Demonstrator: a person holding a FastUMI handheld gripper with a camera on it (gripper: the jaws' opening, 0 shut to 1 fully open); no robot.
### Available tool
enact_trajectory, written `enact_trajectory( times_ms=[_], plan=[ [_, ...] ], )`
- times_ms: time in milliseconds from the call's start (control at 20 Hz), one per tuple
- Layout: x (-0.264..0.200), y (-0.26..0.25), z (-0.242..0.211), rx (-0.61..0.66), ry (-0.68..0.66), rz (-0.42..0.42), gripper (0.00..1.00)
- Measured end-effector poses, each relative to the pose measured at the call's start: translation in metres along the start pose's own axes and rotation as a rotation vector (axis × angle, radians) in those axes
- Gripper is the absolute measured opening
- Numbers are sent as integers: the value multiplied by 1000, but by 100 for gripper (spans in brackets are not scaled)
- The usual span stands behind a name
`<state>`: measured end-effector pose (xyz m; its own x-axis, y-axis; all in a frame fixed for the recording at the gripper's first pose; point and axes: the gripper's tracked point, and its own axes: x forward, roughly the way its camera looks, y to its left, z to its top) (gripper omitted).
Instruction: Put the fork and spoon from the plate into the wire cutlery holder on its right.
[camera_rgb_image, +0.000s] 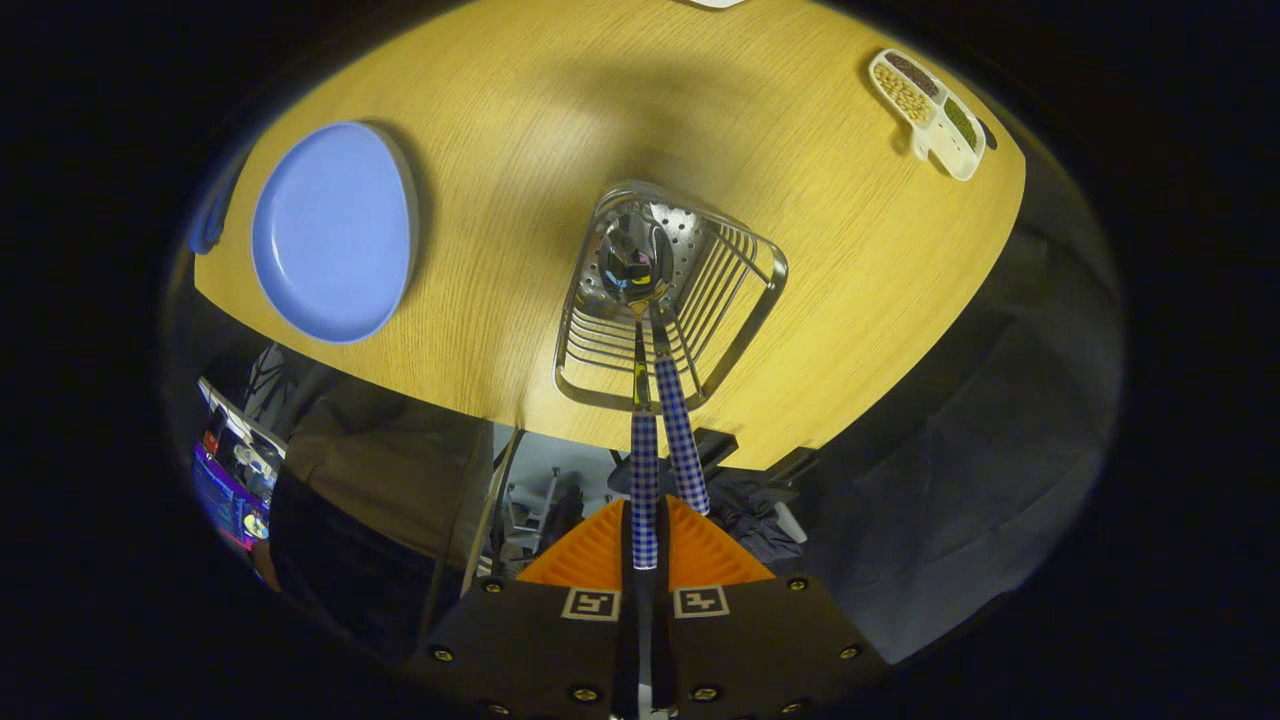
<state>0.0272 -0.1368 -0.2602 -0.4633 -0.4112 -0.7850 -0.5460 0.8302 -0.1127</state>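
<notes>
Looking from the left, the blue plate (333, 232) lies bare on the wooden counter (500, 150) — neither fork nor spoon is on it, so the picking-up part of the task looks finished. Well apart to its right stands the wire cutlery holder (668, 292), seen from above and straight ahead of the claw (645, 545). The spoon (638, 268) hangs bowl-down over the holder's mouth, its checked blue-and-white handle running back between the orange fingers (590, 555), which are drawn together and pinch it. Just beside it, a second checked handle leans out over the holder's near rim; this is probably the fork (682, 440), already in, though its tines are hidden in the glare and the wires.

So the step in hand appears to be the last one — lowering the spoon into the holder. The next move calls for bringing the bowl down inside the rim, clear of the other handle, then parting the fingers. Farther right, near the counter's edge, sits a small divided dish of beans (928, 112), out of the way.
</notes>
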Motion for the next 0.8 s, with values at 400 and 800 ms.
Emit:
enact_trajectory(
  times_ms=[400, 800],
  plan=[
    [-2, 4, 9, -37, 21, -21, 12],
    [-27, -4, 2, 9, -153, 16, 16]
  ],
)
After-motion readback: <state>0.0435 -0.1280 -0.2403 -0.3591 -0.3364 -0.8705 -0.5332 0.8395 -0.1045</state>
